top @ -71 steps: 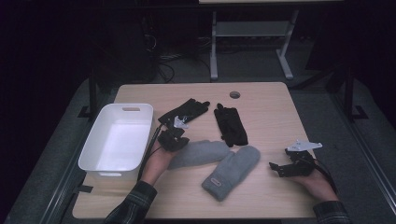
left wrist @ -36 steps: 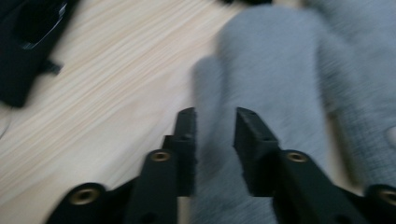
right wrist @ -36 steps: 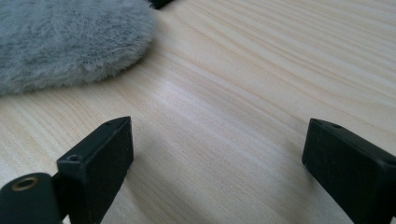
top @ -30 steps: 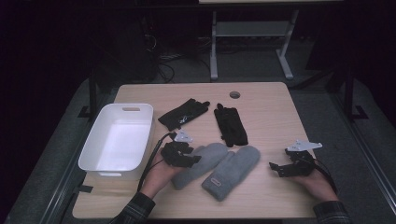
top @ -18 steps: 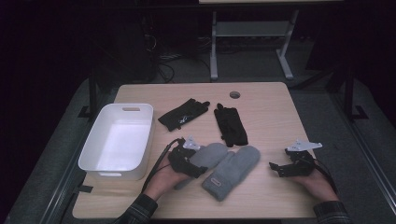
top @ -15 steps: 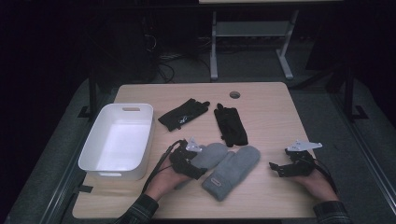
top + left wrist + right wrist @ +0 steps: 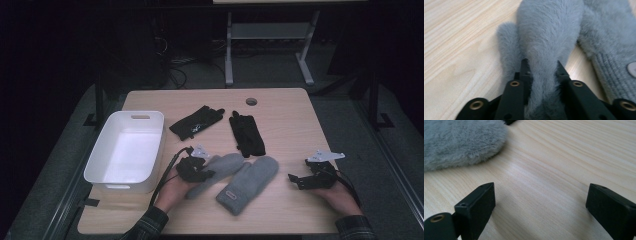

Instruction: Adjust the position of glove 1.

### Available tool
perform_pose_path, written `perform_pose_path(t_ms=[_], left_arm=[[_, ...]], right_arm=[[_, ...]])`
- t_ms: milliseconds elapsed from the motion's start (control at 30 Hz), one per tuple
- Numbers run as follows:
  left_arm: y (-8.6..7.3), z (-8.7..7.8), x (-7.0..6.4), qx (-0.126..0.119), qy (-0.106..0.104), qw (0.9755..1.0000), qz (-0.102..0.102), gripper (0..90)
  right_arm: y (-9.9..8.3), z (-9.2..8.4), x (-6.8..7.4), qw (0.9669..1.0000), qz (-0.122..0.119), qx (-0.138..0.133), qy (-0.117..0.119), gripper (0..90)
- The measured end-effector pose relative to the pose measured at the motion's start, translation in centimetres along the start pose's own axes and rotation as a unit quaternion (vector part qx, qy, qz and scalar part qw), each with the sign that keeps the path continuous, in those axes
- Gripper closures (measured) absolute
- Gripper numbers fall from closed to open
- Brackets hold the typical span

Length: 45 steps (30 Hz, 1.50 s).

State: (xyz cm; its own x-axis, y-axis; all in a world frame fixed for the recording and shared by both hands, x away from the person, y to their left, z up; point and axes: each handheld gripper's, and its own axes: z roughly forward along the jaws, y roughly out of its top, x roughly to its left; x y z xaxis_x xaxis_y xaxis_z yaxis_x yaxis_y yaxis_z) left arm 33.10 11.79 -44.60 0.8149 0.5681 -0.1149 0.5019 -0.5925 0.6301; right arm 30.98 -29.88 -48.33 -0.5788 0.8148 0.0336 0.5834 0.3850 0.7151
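Left gripper has its fingers squeezed in on the cuff end of the fuzzy grey mitten, having just closed down on it, and that mitten lies flat on the bench right next to its twin, the second grey mitten, at the near middle. Right gripper sits well off to the side with its fingers spread wide over bare wood, nothing between them. Further out there's two black gloves behind the mittens and a white bin at the left edge.

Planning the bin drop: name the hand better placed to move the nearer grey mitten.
Left: its tongs have just closed on that mitten, beside the white bin. The right tongs stand open over bare table.
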Motion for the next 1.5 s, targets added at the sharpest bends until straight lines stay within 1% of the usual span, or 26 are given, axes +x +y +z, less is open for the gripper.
perform_pose_path(t_ms=[33,100,133,200,233,333,467,500,567,600,667,700,833,867,967,1033,1067,1100,1133,1167,1367,1467,1500], left_arm=[[0.1,-0.1,0.1,-0.002,-0.002,1.0000,-0.006,76.9],[0.3,-0.4,0.1,0.006,-0.003,0.9998,-0.017,77.9],[0.4,-0.6,0.2,0.009,-0.004,0.9995,-0.031,78.1],[0.6,-0.8,0.2,0.002,-0.007,0.9989,-0.046,78.6],[0.8,-1.1,0.2,0.001,-0.010,0.9987,-0.050,78.7],[1.3,-1.6,0.0,-0.015,-0.014,0.9978,-0.062,78.9],[2.3,-2.5,-0.3,-0.030,-0.024,0.9977,-0.057,78.8],[2.3,-2.5,-0.3,-0.030,-0.024,0.9977,-0.057,78.9],[2.8,-2.6,-0.6,-0.039,-0.032,0.9966,-0.065,78.9],[3.0,-2.6,-0.6,-0.041,-0.031,0.9965,-0.066,78.8],[3.5,-2.7,-0.9,-0.042,-0.034,0.9967,-0.060,78.8],[3.8,-2.6,-1.1,-0.045,-0.037,0.9963,-0.063,78.8],[4.8,-2.5,-1.9,-0.050,-0.039,0.9963,-0.059,78.8],[5.1,-2.4,-2.1,-0.050,-0.039,0.9960,-0.064,78.8],[5.7,-2.1,-2.6,-0.050,-0.041,0.9961,-0.060,78.8],[6.1,-1.9,-2.9,-0.051,-0.046,0.9959,-0.058,78.8],[6.2,-1.7,-3.2,-0.054,-0.046,0.9955,-0.062,78.8],[6.4,-1.5,-3.4,-0.053,-0.047,0.9955,-0.063,78.8],[6.5,-1.4,-3.5,-0.050,-0.048,0.9959,-0.059,78.8],[6.7,-1.2,-3.8,-0.052,-0.049,0.9955,-0.061,78.8],[7.4,0.0,-5.0,-0.044,-0.046,0.9958,-0.066,78.8],[7.6,0.6,-5.6,-0.039,-0.041,0.9963,-0.065,78.8],[7.7,0.8,-5.8,-0.038,-0.042,0.9963,-0.065,78.8]], right_arm=[[0.0,0.0,0.0,1.0000,0.000,0.000,0.000,8.5],[0.0,0.0,0.0,1.0000,0.000,0.000,0.000,8.5],[0.0,0.0,0.0,1.0000,0.000,0.000,0.000,8.5],[0.0,0.0,0.0,1.0000,0.000,0.000,0.000,8.5],[0.0,0.0,0.0,1.0000,0.000,0.000,0.000,8.6],[0.0,0.0,0.0,1.0000,0.000,0.000,0.000,8.5],[0.0,0.0,0.0,1.0000,-0.001,0.000,0.000,8.6],[0.0,0.0,0.0,1.0000,-0.001,0.000,0.000,8.6],[0.0,0.0,0.0,1.0000,0.000,0.000,0.000,8.5],[0.0,0.0,0.0,1.0000,0.000,0.000,0.000,8.5],[0.0,0.0,0.0,1.0000,0.000,0.000,0.000,8.5],[0.0,0.0,0.0,1.0000,0.000,0.000,0.000,8.5],[0.0,0.0,0.0,1.0000,0.000,0.000,0.000,8.6],[0.0,0.0,0.0,1.0000,0.000,0.000,0.000,8.6],[0.0,0.0,0.0,1.0000,0.000,0.000,0.000,8.5],[0.0,0.0,0.0,1.0000,0.000,0.000,0.000,8.5],[0.0,0.0,0.0,1.0000,0.000,0.000,0.000,8.5],[0.0,0.0,0.0,1.0000,0.000,0.001,0.000,8.5],[0.0,0.0,0.0,1.0000,0.000,0.000,0.000,8.5],[0.0,0.0,0.0,1.0000,0.000,0.001,0.000,8.5],[0.0,0.0,0.0,1.0000,0.000,0.000,0.000,8.5],[0.0,0.0,0.0,1.0000,-0.001,0.001,0.001,8.5],[0.0,0.0,0.0,1.0000,-0.001,0.001,0.001,8.5]])
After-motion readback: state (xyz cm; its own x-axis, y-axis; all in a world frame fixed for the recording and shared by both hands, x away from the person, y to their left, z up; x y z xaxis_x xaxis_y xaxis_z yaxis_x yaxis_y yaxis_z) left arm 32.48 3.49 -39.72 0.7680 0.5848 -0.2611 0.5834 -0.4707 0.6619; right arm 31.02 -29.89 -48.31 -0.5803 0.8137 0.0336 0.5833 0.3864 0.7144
